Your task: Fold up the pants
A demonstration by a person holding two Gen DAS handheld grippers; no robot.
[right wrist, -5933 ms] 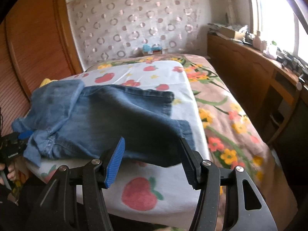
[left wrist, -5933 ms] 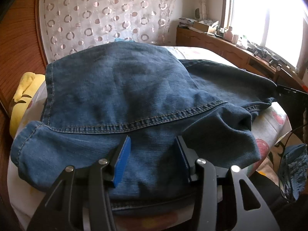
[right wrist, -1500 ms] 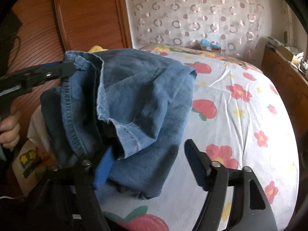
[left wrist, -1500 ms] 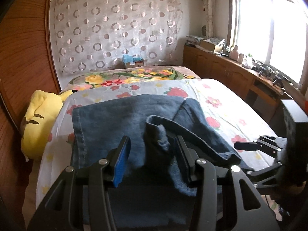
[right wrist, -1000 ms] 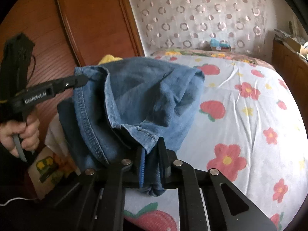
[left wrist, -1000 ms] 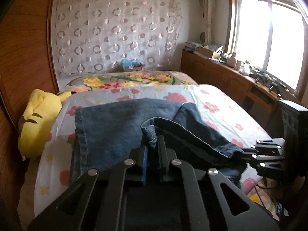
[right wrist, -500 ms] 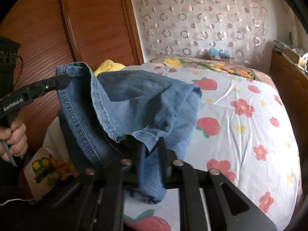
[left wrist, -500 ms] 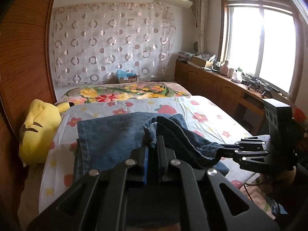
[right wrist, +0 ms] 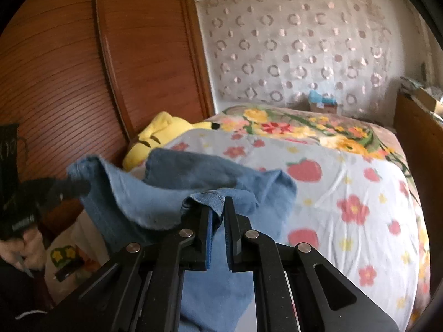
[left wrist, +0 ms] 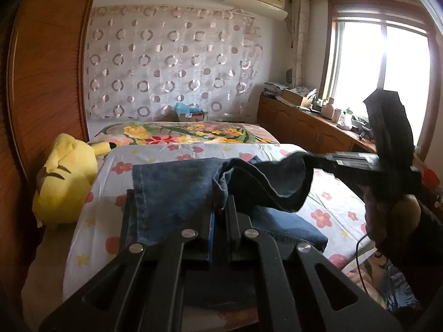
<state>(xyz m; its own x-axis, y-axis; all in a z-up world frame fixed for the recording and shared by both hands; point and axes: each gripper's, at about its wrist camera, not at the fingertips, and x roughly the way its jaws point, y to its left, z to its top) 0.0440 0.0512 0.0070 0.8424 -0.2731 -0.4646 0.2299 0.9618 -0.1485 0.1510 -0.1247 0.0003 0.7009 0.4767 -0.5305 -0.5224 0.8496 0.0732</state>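
Lifting near edge of pants [left wrist: 177, 191] off bed [left wrist: 329, 196]; left gripper [left wrist: 220, 215] and right gripper [right wrist: 217, 215] both clamped on denim hem. Next, I reckon: carry edge forward over far half, lay flat.

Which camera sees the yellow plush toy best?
The left wrist view: the yellow plush toy shows nearly whole beside the pants. In the right wrist view, the pants hide its lower part and the picture is blurry.
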